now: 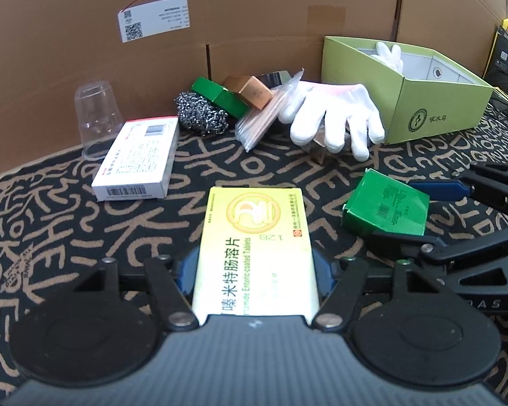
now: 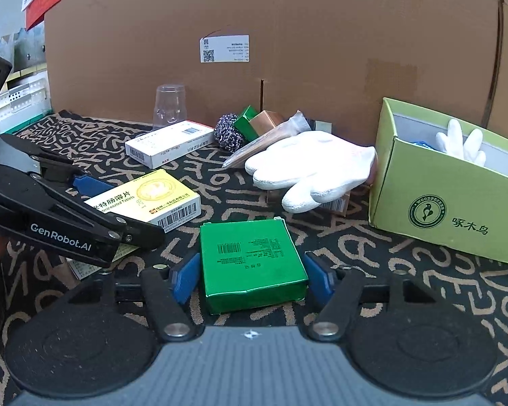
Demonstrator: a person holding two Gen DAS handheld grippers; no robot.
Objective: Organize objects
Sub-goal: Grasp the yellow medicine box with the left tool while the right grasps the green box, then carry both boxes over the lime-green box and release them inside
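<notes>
My left gripper (image 1: 254, 270) is shut on a yellow tablet box (image 1: 254, 247), its blue pads pressed on both sides; the box also shows in the right wrist view (image 2: 145, 199). My right gripper (image 2: 250, 274) straddles a green flat box (image 2: 250, 260) lying on the patterned cloth, with small gaps between its blue pads and the box sides. That green box shows in the left wrist view (image 1: 386, 208). A light green open box (image 2: 453, 196) with a white glove (image 2: 460, 142) inside stands at the right.
A white glove (image 2: 308, 169), a white medicine box (image 2: 169, 142), a steel scourer (image 2: 228, 133), a clear plastic cup (image 2: 170, 105), a second green box (image 2: 245, 121), a copper box (image 2: 267, 120) and a plastic bag (image 2: 271, 138) lie before the cardboard wall (image 2: 288, 34).
</notes>
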